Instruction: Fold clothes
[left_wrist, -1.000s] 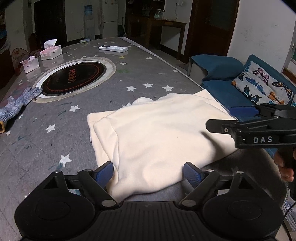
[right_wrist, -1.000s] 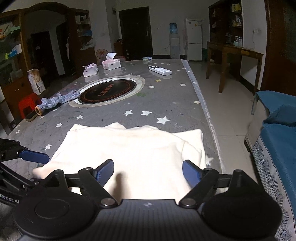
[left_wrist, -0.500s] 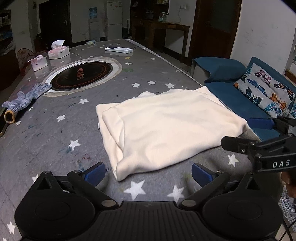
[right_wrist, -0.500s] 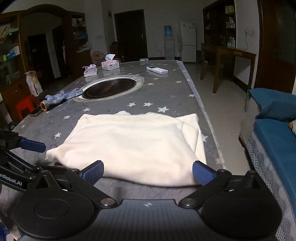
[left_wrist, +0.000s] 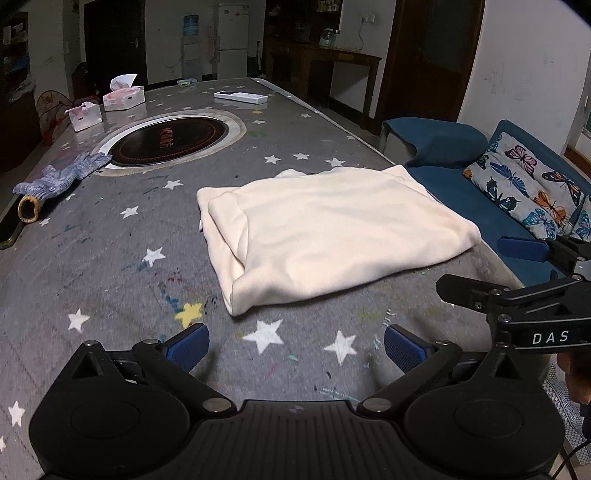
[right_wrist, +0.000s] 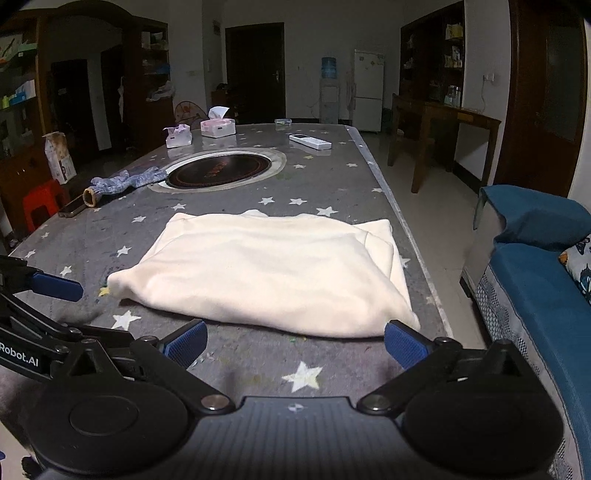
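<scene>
Left wrist view gives me my left gripper (left_wrist: 295, 341) with its blue pads spread wide over bare star-printed table (left_wrist: 110, 258), nothing between them. Its jaws have just been opening. The cream garment (left_wrist: 332, 236) lies folded into a flat rectangle ahead of the pads, clear of them, its doubled edge toward the left of this view and its far corner near the table's right edge. My right gripper (left_wrist: 491, 266) shows at the right edge, side-on, also off the cloth.

From the right wrist camera I see the right gripper (right_wrist: 295, 341) spread just as wide, having also just been opening, empty; the right-hand pad sits just beside the garment's (right_wrist: 266, 269) near corner, and I cannot tell whether it touches. The left gripper (right_wrist: 55, 288) pokes in at the left.

Farther down the table I can make out a round inset hotplate (left_wrist: 170, 140), a grey knit glove (left_wrist: 62, 177), two tissue boxes (left_wrist: 123, 98) and a white remote (left_wrist: 241, 97). A blue sofa (left_wrist: 461, 177) with a butterfly cushion (left_wrist: 528, 181) stands alongside
</scene>
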